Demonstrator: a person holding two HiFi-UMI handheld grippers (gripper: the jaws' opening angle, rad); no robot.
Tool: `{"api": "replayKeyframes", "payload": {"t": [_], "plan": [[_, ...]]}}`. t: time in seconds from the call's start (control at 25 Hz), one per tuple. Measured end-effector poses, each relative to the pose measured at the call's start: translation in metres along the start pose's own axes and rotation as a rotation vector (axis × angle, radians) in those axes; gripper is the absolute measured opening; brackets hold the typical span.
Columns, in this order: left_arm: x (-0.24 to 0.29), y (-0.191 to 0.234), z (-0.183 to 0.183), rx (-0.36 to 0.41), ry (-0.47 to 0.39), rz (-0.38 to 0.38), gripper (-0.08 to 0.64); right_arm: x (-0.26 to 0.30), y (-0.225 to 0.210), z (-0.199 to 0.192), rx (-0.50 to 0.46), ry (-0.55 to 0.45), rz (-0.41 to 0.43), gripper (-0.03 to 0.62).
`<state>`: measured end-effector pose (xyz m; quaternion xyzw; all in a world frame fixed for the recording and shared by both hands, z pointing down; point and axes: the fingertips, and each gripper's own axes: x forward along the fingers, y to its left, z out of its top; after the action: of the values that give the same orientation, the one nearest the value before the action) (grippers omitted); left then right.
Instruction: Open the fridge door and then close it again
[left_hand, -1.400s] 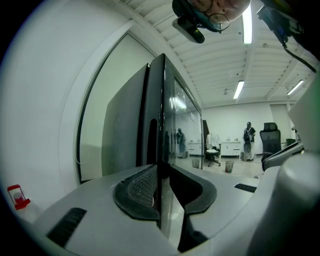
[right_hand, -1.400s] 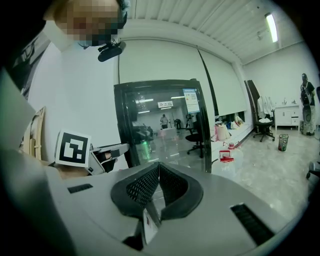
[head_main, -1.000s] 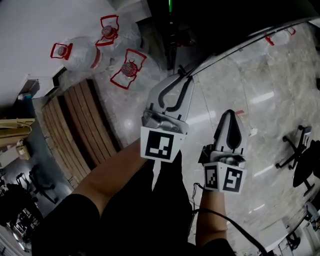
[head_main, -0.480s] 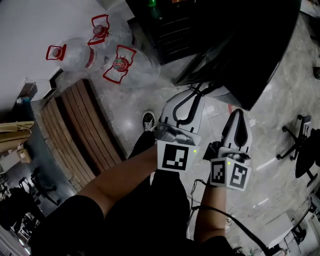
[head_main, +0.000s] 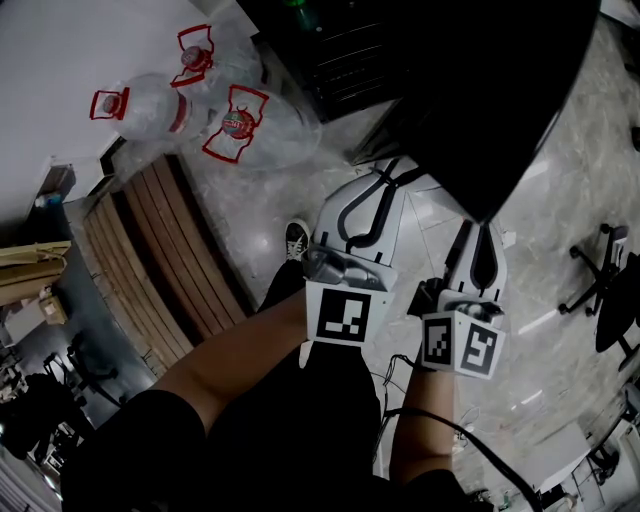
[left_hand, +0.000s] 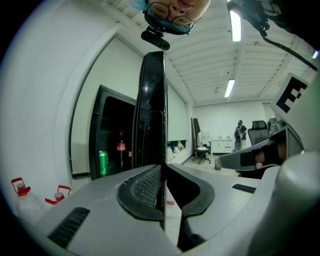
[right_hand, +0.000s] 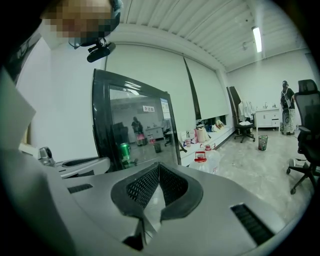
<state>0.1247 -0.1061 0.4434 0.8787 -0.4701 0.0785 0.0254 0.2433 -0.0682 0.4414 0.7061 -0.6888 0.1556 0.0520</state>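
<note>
Closest to the camera, the person's two forearms hold the grippers side by side above the pale stone floor (head_main: 560, 200). The left gripper (left_hand: 163, 168) has its jaws nearly closed on the free edge of the black fridge door (head_main: 500, 90). The thin edge runs upright between the two ribbed pads, and they press on it from both sides. The right gripper (right_hand: 159, 165) is just to the right of it. Its tips are together with nothing between them, and it points at the glass face of the door. The door stands open, swung out from the fridge (head_main: 345, 50). On a shelf in the dark inside there is a green can (left_hand: 103, 162). Left of the fridge, large water bottles (head_main: 250, 130) with red handles lie on the floor, next to a wooden slatted bench (head_main: 150, 250). Further right stands a black office chair (head_main: 610, 300)
</note>
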Motion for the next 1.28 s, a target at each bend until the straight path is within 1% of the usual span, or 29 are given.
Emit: {"api": "replayKeyframes", "payload": {"t": [0.24, 0.44, 0.68, 0.96, 1.0, 1.12, 1.28], "plan": [[0.000, 0.002, 0.001, 0.004, -0.008, 0.008, 0.041, 0.004, 0.003, -0.003, 0.007, 0.000, 0.007, 0.015], [0.001, 0.016, -0.004, 0.007, -0.005, 0.020, 0.041, 0.012, 0.011, -0.007, 0.005, 0.007, 0.019, 0.015], [0.005, 0.049, -0.006, 0.024, -0.008, 0.062, 0.049, 0.016, 0.021, -0.007, 0.009, 0.008, 0.033, 0.015], [0.019, 0.098, -0.008, 0.071, -0.022, 0.098, 0.065, 0.025, 0.037, -0.009, 0.005, 0.016, 0.061, 0.015], [0.021, 0.105, -0.008, 0.069, -0.023, 0.102, 0.067, 0.026, 0.040, -0.009, 0.004, 0.017, 0.066, 0.015], [0.028, 0.127, -0.008, 0.033, -0.030, 0.123, 0.067, 0.031, 0.048, -0.008, -0.003, 0.021, 0.082, 0.015], [0.038, 0.150, -0.005, 0.030, -0.048, 0.138, 0.071, 0.038, 0.054, -0.005, -0.008, 0.021, 0.096, 0.015]]}}
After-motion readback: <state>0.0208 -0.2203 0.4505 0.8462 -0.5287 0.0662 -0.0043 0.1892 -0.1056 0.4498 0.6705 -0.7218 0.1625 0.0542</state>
